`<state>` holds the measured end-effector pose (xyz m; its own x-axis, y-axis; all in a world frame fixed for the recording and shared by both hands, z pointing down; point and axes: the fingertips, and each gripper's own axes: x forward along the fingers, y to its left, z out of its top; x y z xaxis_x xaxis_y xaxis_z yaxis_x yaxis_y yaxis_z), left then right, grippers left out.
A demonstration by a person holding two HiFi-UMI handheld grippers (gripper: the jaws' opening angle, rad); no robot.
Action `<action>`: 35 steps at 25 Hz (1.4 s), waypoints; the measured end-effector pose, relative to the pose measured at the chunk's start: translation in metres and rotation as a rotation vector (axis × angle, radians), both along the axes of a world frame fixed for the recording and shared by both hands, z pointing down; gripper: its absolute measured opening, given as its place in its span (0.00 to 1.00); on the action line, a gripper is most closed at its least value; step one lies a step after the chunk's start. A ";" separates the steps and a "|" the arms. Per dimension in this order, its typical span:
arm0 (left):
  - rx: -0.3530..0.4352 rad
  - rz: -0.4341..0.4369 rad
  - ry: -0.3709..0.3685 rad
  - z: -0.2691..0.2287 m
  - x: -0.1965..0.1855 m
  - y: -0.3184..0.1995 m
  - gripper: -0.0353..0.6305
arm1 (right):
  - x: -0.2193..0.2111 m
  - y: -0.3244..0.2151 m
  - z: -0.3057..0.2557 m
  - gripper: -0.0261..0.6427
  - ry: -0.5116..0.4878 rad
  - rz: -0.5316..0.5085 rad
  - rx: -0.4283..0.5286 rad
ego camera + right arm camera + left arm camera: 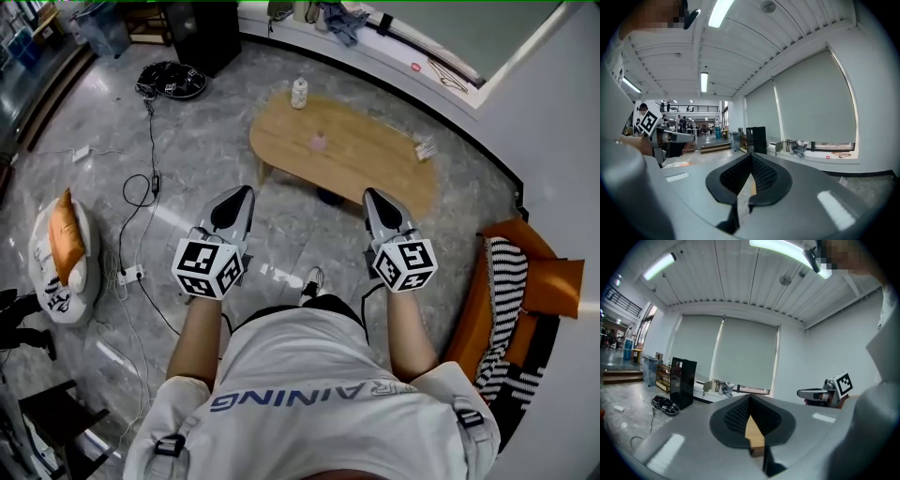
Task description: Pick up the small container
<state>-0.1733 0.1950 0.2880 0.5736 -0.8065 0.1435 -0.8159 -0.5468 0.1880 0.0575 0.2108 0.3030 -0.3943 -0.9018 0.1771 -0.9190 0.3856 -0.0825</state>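
Grey marble floor [197, 141] everywhere, cables trailing down the left of the head view, and a low oval wooden counter [375, 161] sitting in the upper middle. My guess for the small container [318, 142] is the tiny pinkish thing standing near the middle of that counter, well apart from the taller white jar [299, 93] at the counter's upper left edge. It's too small to tell much, but it looks like light plastic. So it's probably stiff enough, but easy to knock over or skid on the smooth wood. I'd pinch it low across the body, gently, rather than by the top. Left tongs [246, 191] and right tongs [369, 193] both sit around the middle of the frame, short of the counter. Both have their tips pressed together with nothing in them, so one would have to open up first.
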 end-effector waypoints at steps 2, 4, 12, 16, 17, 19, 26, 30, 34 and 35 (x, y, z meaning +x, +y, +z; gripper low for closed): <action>0.004 -0.002 -0.008 -0.003 0.021 -0.022 0.06 | 0.018 -0.024 -0.002 0.06 -0.007 -0.010 0.000; 0.008 -0.004 -0.021 -0.003 0.040 -0.041 0.06 | 0.036 -0.046 -0.002 0.06 -0.010 -0.015 0.003; -0.038 0.010 -0.024 0.014 0.111 -0.103 0.06 | 0.109 -0.114 0.025 0.06 -0.046 0.002 -0.048; -0.047 0.026 -0.025 0.022 0.121 -0.135 0.06 | 0.116 -0.141 0.032 0.06 -0.043 0.005 -0.057; -0.049 0.027 -0.019 0.024 0.123 -0.145 0.06 | 0.118 -0.148 0.033 0.06 -0.042 0.008 -0.058; -0.054 0.037 -0.007 0.028 0.127 -0.163 0.06 | 0.122 -0.160 0.033 0.06 -0.048 0.013 -0.048; -0.064 0.095 0.011 0.041 0.130 -0.248 0.06 | 0.125 -0.225 0.029 0.06 -0.026 0.070 -0.018; -0.067 0.140 0.002 0.038 0.121 -0.305 0.06 | 0.109 -0.273 0.026 0.06 -0.015 0.103 -0.029; -0.086 0.181 0.000 0.042 0.104 -0.355 0.06 | 0.088 -0.317 0.025 0.06 -0.003 0.135 -0.042; -0.092 0.192 -0.002 0.044 0.099 -0.366 0.06 | 0.083 -0.326 0.026 0.06 -0.003 0.145 -0.049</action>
<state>-0.0741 -0.1713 0.3316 0.7148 -0.6662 0.2127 -0.6991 -0.6725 0.2429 0.1407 -0.1156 0.3289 -0.2613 -0.9396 0.2212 -0.9644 0.2445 -0.1005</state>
